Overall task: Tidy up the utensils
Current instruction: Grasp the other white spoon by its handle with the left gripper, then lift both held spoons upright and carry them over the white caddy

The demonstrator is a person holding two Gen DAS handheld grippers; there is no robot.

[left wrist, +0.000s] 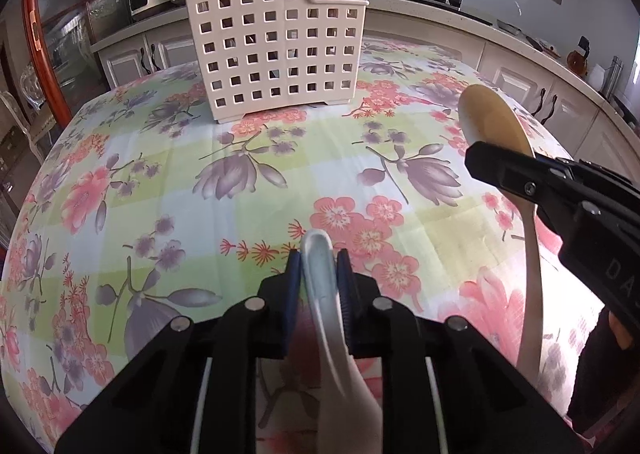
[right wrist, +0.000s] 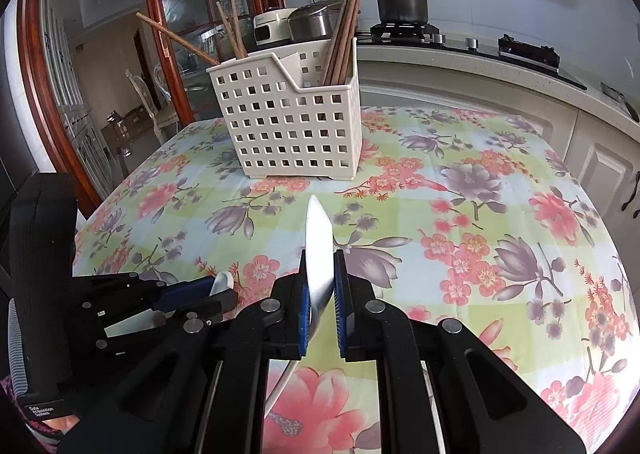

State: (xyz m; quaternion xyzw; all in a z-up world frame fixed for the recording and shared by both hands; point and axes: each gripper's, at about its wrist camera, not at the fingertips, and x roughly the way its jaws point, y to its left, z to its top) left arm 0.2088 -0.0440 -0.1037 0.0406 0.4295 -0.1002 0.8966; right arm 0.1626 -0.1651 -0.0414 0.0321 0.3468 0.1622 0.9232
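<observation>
Left gripper (left wrist: 319,278): I see my blue pads clamped on the handle of a white ceramic spoon (left wrist: 320,286); its handle tip pokes forward past the fingertips and its wider end runs back beneath the camera. In the right wrist view this gripper (right wrist: 208,290) sits low at the left, beside my right one, with the spoon's white tip (right wrist: 222,281) showing.

Utensil basket (left wrist: 272,49): I see a cream plastic holder with square holes standing upright on the far part of the table, well apart from both grippers. Wooden chopsticks (right wrist: 343,33) stand in its compartments, some leaning out to the left.

Tablecloth (left wrist: 240,181): floral, pink and purple flowers on pale green and blue checks; it covers the table under everything.

Right gripper (right wrist: 320,286): my jaws are closed on a second white spoon (right wrist: 319,246), seen edge-on, its bowl standing up ahead of the pads. From the left wrist view its bowl (left wrist: 494,125) looks yellowish inside, and the black finger (left wrist: 504,169) crosses it just below the bowl.

Counter behind: a dark pot (right wrist: 402,1) sits on the stove, with a rice cooker (right wrist: 316,23) left of it.
</observation>
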